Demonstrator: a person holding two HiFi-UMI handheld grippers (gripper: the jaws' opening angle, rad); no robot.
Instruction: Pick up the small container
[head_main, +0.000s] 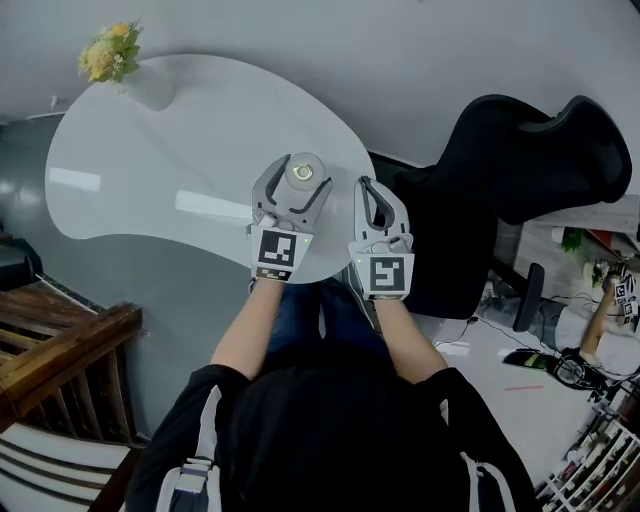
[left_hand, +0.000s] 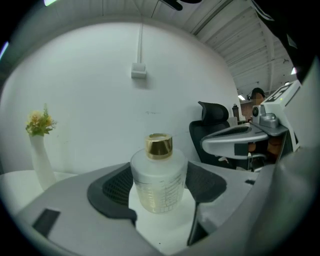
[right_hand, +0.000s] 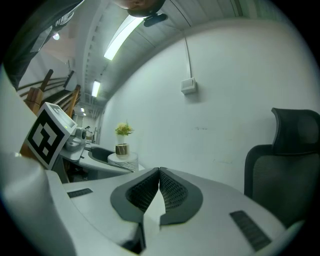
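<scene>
Left gripper (head_main: 298, 186): fingers (left_hand: 112, 189) are closed against both sides of the small container (left_hand: 159, 176), frosted with a gold cap. The container is seen upright, near the counter's (head_main: 170, 170) near right edge. Whether its base is touching the counter cannot be told.

Right gripper (right_hand: 159, 172): fingers (right_hand: 176, 192) are pressed together with nothing between them; it is held just beside the counter's right edge, near the left gripper.

A vase of flowers (head_main: 148, 86) is noted at the far left corner, well apart. A black chair (head_main: 520, 160) is noted off the right edge.
</scene>
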